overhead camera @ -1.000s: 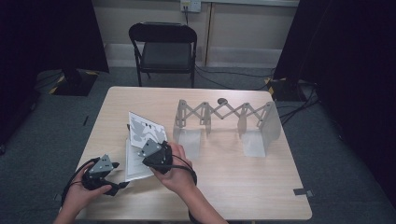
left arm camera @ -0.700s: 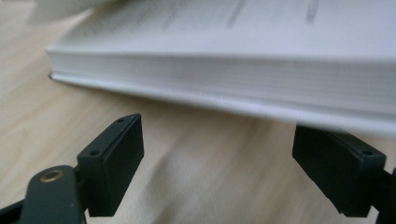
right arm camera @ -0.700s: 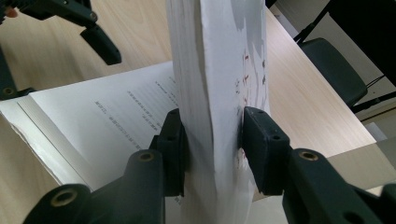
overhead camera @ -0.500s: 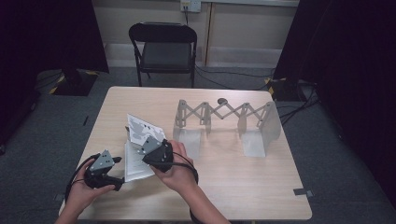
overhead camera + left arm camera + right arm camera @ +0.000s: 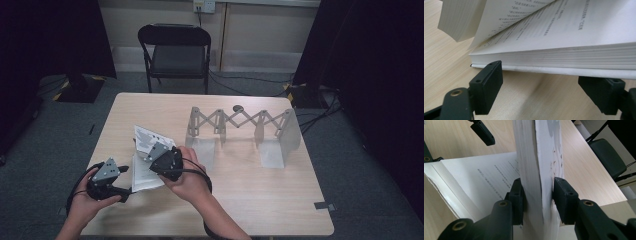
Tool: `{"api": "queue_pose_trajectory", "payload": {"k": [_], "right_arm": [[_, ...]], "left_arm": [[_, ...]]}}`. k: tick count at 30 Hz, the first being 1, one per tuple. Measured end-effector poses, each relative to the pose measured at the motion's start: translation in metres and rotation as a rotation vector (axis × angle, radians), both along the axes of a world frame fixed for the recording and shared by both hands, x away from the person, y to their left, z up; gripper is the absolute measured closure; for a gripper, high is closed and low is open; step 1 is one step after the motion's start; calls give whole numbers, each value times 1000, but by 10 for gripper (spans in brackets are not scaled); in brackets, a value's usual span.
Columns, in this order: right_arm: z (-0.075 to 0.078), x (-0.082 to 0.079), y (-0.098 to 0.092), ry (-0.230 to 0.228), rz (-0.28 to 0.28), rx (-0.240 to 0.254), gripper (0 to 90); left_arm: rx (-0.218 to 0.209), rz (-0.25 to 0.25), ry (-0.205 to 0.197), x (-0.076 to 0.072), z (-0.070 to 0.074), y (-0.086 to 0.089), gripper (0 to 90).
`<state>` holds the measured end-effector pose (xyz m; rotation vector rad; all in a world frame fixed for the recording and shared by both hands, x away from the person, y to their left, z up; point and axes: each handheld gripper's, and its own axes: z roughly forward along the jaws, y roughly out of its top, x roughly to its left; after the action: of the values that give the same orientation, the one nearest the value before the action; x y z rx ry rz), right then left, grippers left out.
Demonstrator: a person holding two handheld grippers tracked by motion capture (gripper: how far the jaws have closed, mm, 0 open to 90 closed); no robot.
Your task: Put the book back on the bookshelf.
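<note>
1. Right claw clamped on the book's front cover plus a wad of pages, holding that wad upright off the open page block.
2. Left claw apart, nothing gripped; jaws sit at the book's lower edge, level with its bottom cover, just clear of it.
3. Book lies open on the worktop, near its front-left corner.
4. Folding rack stands well beyond the book, on its right.
5. Black chair stands behind the worktop, far side from the book.

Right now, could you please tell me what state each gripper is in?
Left gripper: open, jaws apart at the edge of the book, not pressing it.
Right gripper: closed on the book's raised front section.
</note>
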<state>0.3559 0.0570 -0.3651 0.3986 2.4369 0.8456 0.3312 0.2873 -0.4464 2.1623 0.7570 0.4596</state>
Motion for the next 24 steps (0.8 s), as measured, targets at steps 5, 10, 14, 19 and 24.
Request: {"api": "queue_pose_trajectory", "payload": {"k": [5,10,14,19,24], "right_arm": [[4,1,1,16,6,-12,625],[9,2,2,37,9,-27,625],[13,4,2,44,12,-39,628],[16,5,2,49,11,-41,630],[18,5,1,55,14,-43,632]], "left_arm": [[0,5,-5,-1,5,0,204],[-4,3,-15,-2,12,-1,203],[-13,-8,-25,-2,16,-1,208],[-18,-13,-31,-2,17,-2,216],[-16,-28,-45,-4,19,-4,221]]}}
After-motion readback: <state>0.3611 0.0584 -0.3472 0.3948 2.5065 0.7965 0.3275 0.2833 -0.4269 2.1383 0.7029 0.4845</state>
